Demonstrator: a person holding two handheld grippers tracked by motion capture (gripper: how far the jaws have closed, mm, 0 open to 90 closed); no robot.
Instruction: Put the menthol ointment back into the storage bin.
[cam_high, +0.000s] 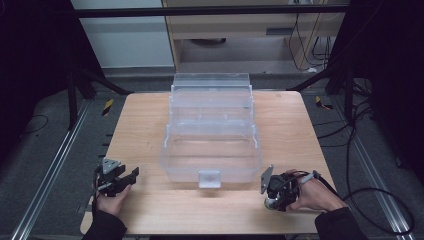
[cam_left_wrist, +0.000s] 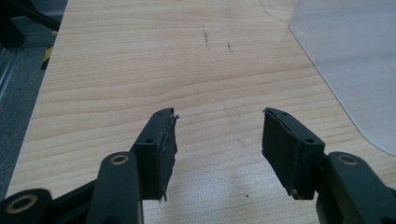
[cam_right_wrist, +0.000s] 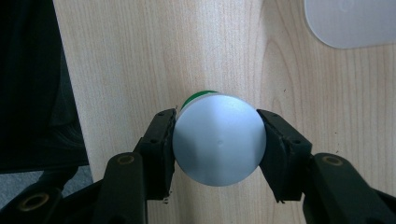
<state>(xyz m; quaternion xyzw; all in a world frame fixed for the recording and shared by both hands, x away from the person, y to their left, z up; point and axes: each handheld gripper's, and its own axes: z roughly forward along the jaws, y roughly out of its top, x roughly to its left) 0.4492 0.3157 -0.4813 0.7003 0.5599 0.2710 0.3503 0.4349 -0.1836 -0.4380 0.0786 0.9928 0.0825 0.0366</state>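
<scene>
A round silver-grey cap tops a green container that stands on the wooden table. My right gripper is shut on it, with both pads pressed against the cap's sides. From above, that gripper sits at the table's front right with the container under it. At the front left my left gripper is open. Its jaws stand wide apart over bare wood with nothing between them.
A large clear plastic box with its tiered lid swung back stands at the table's centre, its latch facing the front edge. Its corner lies right of the left gripper. Black frame posts and cables flank the table.
</scene>
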